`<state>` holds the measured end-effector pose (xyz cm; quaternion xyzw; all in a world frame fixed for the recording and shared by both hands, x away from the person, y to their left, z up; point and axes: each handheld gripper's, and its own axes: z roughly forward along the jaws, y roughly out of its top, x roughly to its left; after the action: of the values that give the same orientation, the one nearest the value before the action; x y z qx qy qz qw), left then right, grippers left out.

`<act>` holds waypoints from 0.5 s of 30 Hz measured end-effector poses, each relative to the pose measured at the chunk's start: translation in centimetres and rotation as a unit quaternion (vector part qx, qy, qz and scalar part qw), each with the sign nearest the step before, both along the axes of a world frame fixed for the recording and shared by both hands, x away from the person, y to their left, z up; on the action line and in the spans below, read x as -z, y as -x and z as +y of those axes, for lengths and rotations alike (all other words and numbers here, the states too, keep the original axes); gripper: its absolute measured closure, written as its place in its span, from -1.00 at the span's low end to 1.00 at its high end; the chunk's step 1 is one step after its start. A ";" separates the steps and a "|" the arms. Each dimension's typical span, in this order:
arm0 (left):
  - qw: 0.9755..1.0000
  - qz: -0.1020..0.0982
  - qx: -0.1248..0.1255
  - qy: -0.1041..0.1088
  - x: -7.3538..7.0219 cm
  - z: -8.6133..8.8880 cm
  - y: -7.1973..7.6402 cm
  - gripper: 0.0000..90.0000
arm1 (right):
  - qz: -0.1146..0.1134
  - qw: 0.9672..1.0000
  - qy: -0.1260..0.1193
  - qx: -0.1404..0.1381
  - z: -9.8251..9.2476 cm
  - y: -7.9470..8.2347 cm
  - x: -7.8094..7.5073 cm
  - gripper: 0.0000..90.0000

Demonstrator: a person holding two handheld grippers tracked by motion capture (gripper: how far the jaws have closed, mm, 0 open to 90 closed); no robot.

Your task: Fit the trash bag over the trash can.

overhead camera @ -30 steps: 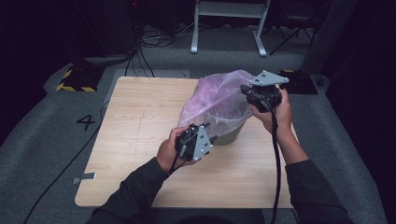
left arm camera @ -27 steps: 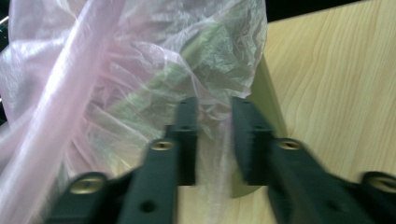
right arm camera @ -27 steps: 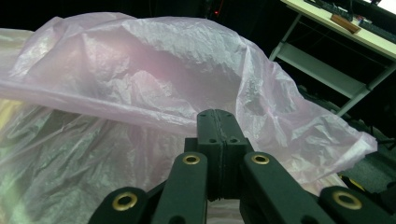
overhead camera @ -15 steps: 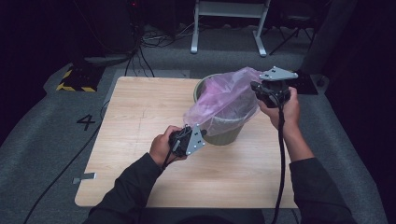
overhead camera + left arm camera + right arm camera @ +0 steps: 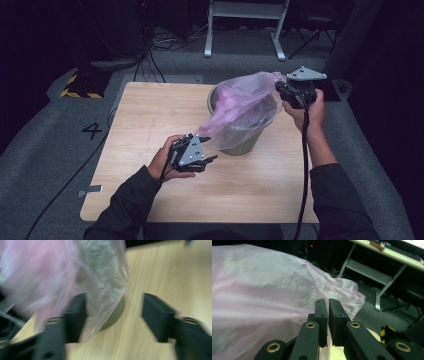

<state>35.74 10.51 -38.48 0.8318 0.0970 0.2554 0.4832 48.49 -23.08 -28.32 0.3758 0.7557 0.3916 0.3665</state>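
An olive-green bucket (image 5: 245,142) stands on the wooden table (image 5: 150,115). A pink see-through bag (image 5: 245,97) is draped over its mouth. My left gripper (image 5: 210,150) is at the bucket's near left. Its jaws have just been opening and stand apart. In the left gripper view the bag (image 5: 62,272) hangs beside one jaw of the left gripper (image 5: 113,312), and neither pad presses on it. My right gripper (image 5: 278,88) at the far right rim is shut on the bag's edge. Its jaws have just eased a little, leaving a thin slit. The bag (image 5: 262,290) also spreads behind the right gripper (image 5: 328,301).
Grey floor surrounds the table, with a painted 4 (image 5: 92,131) and a yellow-black striped block (image 5: 80,85) at left. Cables (image 5: 150,50) and a white frame (image 5: 245,20) lie behind. A tape strip (image 5: 90,190) sits by the near left corner.
The left gripper slid left away from the bucket and its jaws opened off the bag. The right hand drew the bag's edge rightward and back, baring part of the rim.
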 end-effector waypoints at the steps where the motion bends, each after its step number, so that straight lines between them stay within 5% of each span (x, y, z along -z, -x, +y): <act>1: 1.000 0.003 0.011 0.018 -0.5 0.3 0.6 -0.52 | -0.006 1.000 0.005 -0.002 0.2 0.3 -0.2 0.89; 5: 0.998 -0.034 0.050 0.021 -2.8 0.9 4.0 -0.64 | -0.019 0.999 0.021 -0.015 0.9 1.6 -0.8 0.84; 8: 0.997 -0.056 0.041 0.028 -4.3 1.1 5.5 -0.64 | -0.022 0.999 0.024 -0.020 1.1 2.2 -1.0 0.84; 10: 0.997 -0.057 0.020 0.048 -5.2 1.3 5.5 -0.64 | -0.025 0.999 0.027 -0.021 1.2 2.4 -1.1 0.78; 13: 0.997 -0.071 -0.026 0.033 -6.7 0.6 4.1 -0.62 | -0.030 0.999 0.025 -0.013 1.3 2.4 -1.3 0.56; 15: 0.997 -0.066 -0.032 0.017 -7.3 -0.2 2.7 -0.60 | -0.036 0.999 0.018 -0.013 1.3 2.4 -1.4 0.37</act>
<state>33.03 10.34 -31.17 0.8011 0.0955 0.3237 0.4944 46.09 -21.75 -26.95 0.3445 0.7539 0.3959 0.3952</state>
